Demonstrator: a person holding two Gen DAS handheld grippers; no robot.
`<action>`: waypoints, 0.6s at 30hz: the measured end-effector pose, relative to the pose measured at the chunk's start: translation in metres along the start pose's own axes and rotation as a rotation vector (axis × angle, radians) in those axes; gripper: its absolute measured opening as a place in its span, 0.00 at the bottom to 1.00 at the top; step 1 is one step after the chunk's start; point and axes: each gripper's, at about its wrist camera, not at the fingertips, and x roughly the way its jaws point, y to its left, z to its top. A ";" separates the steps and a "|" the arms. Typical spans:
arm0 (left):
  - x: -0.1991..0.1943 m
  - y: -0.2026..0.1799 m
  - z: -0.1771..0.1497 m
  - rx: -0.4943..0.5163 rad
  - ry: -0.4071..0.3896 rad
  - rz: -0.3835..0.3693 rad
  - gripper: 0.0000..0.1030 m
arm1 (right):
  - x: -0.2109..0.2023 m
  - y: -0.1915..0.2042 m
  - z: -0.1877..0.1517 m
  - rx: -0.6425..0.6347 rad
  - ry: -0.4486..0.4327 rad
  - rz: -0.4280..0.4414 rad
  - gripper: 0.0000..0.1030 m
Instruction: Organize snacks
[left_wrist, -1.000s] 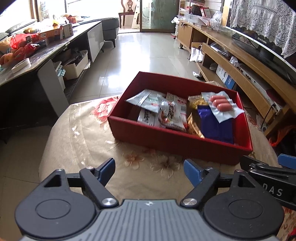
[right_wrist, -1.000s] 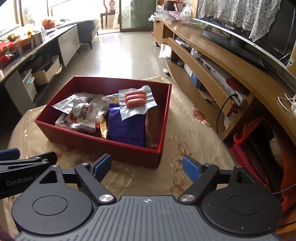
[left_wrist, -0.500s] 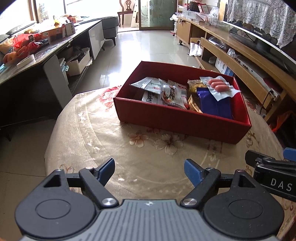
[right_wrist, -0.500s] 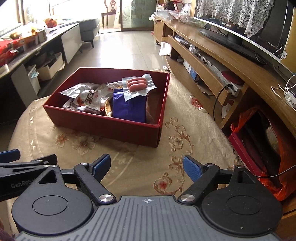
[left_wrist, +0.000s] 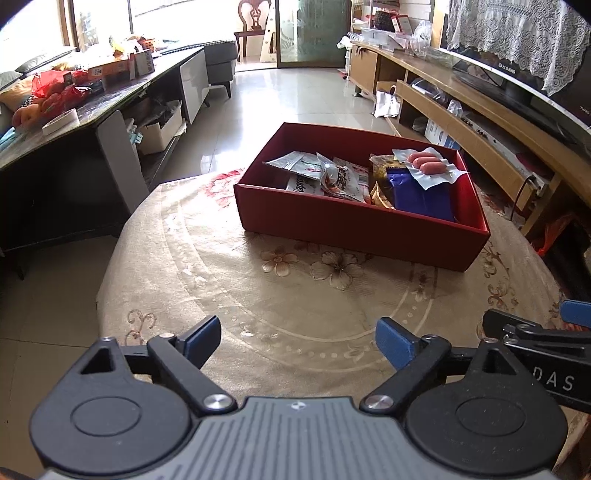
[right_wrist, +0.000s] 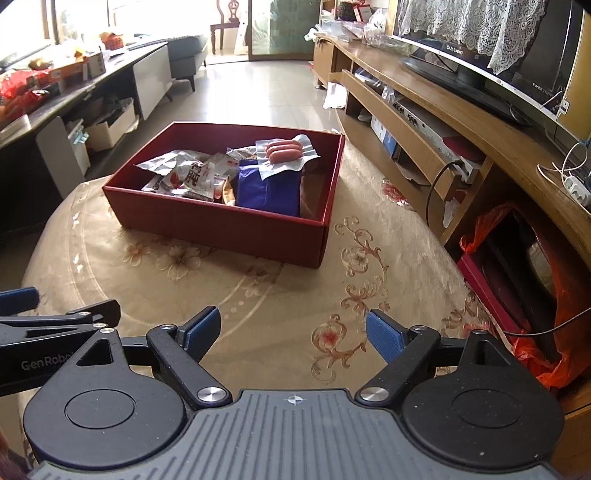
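Two views are showing me different edges of the room: my right one is catching the orange plastic bag (right_wrist: 532, 291) under the wooden TV stand (right_wrist: 436, 107), my left one the cluttered dark side table (left_wrist: 74, 122). My left gripper (left_wrist: 297, 341) has just been opening with nothing between its fingers, and my right gripper (right_wrist: 293, 332) is gaping wide and empty. Far ahead on the beige floral tablecloth (left_wrist: 258, 295), the red cardboard box (left_wrist: 354, 225) is holding silver snack packets (left_wrist: 332, 177), a blue pouch (left_wrist: 421, 197) and a clear sausage pack (left_wrist: 428, 166) on top.

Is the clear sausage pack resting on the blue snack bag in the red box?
Touching. The right wrist view shows the clear sausage pack lying on the blue snack bag's top edge, overlapping it without a gap, inside the red box.
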 end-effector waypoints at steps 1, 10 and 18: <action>-0.001 0.001 -0.001 0.000 -0.003 -0.003 0.87 | -0.001 0.000 -0.001 0.001 0.000 -0.001 0.87; -0.011 0.001 -0.011 0.012 -0.023 0.005 0.87 | -0.005 0.000 -0.010 0.000 0.002 -0.002 0.87; -0.014 0.002 -0.016 0.019 -0.021 0.010 0.87 | -0.007 0.003 -0.014 -0.009 0.009 0.000 0.87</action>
